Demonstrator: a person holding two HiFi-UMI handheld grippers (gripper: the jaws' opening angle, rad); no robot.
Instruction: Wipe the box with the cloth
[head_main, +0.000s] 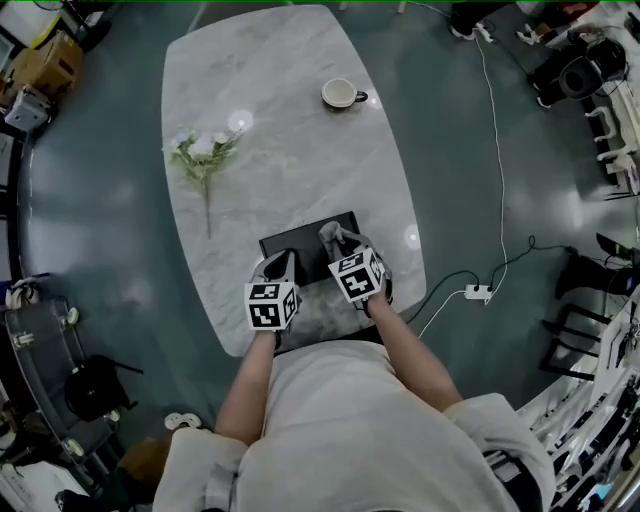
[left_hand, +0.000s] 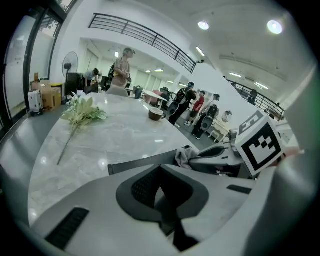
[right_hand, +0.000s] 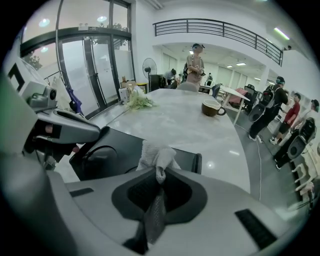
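Flat black rectangular box (head_main: 300, 250) sits at the near edge of the white marble counter (head_main: 290, 120), long axis crosswise, directly below the right tongs (right_hand: 157, 187) clamped on a crumpled pale grey cloth (right_hand: 156, 156); left tongs (left_hand: 162, 200) are together, empty, at the box's left.

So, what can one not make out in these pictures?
- Near part of the box: head view, under the left hand-held gripper and right hand-held gripper.
- Inside of the cup: too small in head view, side-on in gripper views.
- Whether the cloth touches the box: right gripper view, the cloth covers the contact.
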